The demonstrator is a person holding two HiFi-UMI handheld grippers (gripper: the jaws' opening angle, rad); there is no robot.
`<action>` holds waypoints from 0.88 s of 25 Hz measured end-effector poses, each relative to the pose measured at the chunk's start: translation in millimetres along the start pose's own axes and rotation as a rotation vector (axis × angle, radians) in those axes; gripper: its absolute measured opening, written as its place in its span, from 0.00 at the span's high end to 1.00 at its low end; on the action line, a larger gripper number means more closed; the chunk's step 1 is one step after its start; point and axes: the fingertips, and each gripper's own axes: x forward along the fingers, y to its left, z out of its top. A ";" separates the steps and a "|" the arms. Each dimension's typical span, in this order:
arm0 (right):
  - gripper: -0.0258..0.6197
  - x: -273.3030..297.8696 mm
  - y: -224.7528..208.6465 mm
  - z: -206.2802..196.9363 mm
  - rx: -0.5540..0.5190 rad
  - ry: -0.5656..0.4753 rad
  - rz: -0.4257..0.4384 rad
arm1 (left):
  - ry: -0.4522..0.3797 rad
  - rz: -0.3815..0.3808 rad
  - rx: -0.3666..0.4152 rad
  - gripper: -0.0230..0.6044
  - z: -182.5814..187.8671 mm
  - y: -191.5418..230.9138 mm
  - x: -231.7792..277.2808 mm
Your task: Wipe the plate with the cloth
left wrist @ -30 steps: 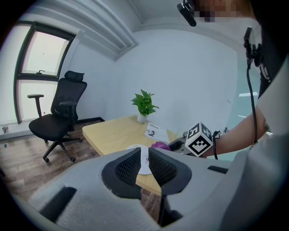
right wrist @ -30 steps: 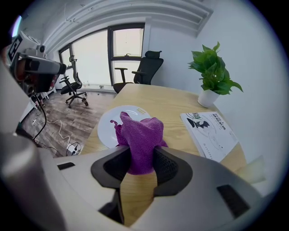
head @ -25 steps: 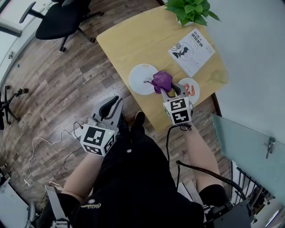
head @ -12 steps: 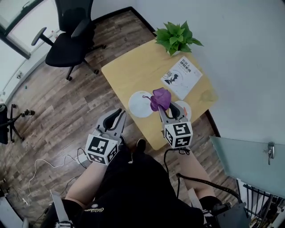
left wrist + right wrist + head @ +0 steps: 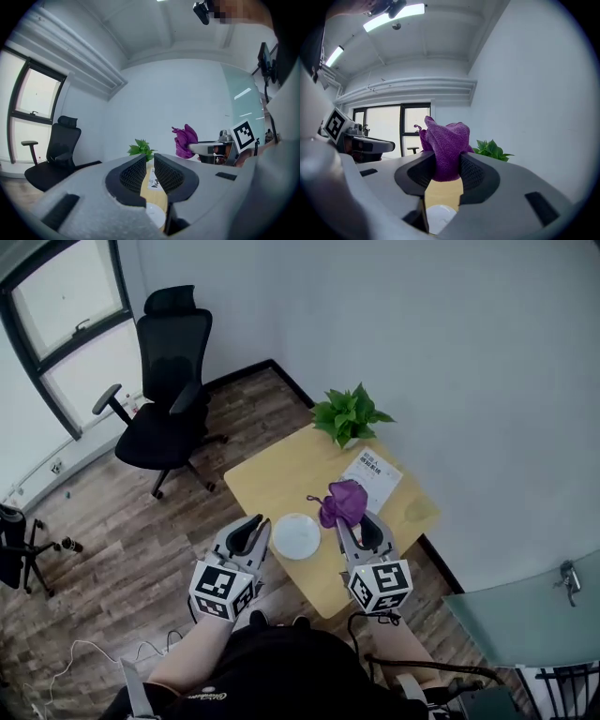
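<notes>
- Your right gripper (image 5: 446, 163) is clenched on the bunched purple microfibre cloth (image 5: 444, 138). It is raised in the air, apart from the round white plate (image 5: 296, 536), so I judge that wiping has not begun.
- The plate lies flat on the yellow wooden bench (image 5: 272, 474), close to the edge nearest you. It shows low beneath the jaws in both gripper views.
- Your left gripper (image 5: 150, 161) grasps nothing. Its jaws stand a little apart, with only the bench showing through the gap.
- The main risk is that the plate is unheld. A firm sideways stroke could push it along the smooth bench and over that near edge. Steadying the rim with the left gripper would guard against this.
- The jaws pinch only the lower part of the bunch, and most of the cloth bulges beyond the tips. Drag against the plate could pull the cloth out of the grip.
- If you come down too steeply, the cloth may fold aside. The hard jaw tips would then scrape the plate or tip it up by its rim.
- The white printed booklet (image 5: 372, 474) lies just beyond the plate. A long stroke towards the wall could catch it.
</notes>
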 end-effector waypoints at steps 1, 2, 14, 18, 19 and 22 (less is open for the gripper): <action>0.74 -5.1 0.8 6.9 -0.001 -0.015 -0.001 | -0.011 0.000 0.001 0.88 5.4 -2.3 -2.1; 0.74 -10.2 1.4 13.1 -0.002 -0.028 -0.002 | -0.020 0.000 0.003 0.88 10.4 -4.3 -4.3; 0.74 -32.1 28.6 39.4 0.002 -0.142 0.040 | -0.038 0.004 0.030 0.88 30.2 -8.5 -19.5; 0.74 -35.7 32.5 40.3 0.003 -0.150 0.041 | -0.035 0.005 0.032 0.88 28.8 -10.5 -23.6; 0.74 -36.2 33.7 40.1 0.005 -0.152 0.041 | -0.033 0.005 0.032 0.88 28.2 -10.1 -25.0; 0.74 -36.3 35.9 38.7 0.011 -0.151 0.043 | -0.030 0.007 0.033 0.88 27.4 -9.1 -26.3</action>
